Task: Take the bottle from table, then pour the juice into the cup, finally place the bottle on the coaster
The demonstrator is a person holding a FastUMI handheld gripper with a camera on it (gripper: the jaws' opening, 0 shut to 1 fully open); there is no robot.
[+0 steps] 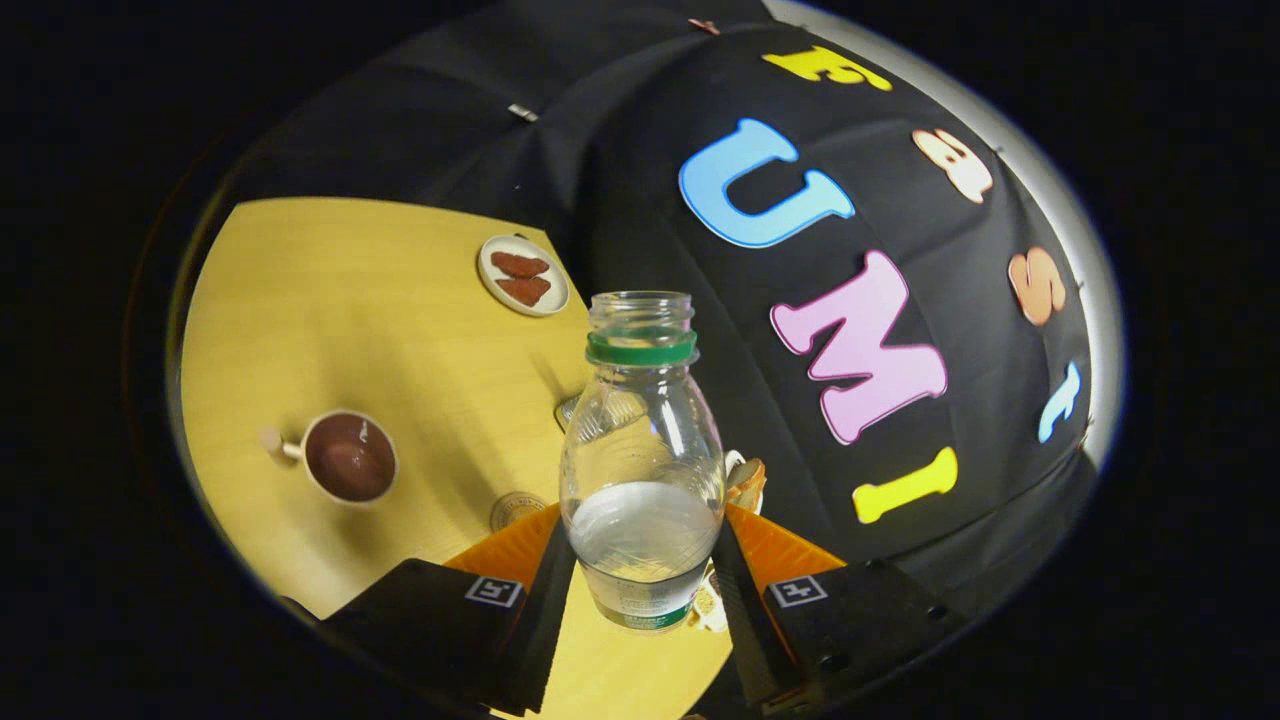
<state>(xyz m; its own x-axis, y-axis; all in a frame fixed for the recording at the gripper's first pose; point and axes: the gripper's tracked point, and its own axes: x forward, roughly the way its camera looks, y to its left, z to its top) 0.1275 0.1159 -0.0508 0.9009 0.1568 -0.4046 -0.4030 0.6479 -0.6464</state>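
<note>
A clear plastic bottle with a green neck ring and no cap stands between my fingers, lifted above the yellow table. My gripper is shut on the bottle's lower body, one finger on each side. A little pale liquid lies in the bottle's lower part. A cup with a handle and a dark inside sits on the table beyond and left of my fingers. A small round coaster lies on the table just ahead of the left finger.
A small white plate with two reddish pieces sits near the table's far edge. Another plate with food peeks out behind the bottle on the right. The booth's black cloth wall rises beyond the table.
</note>
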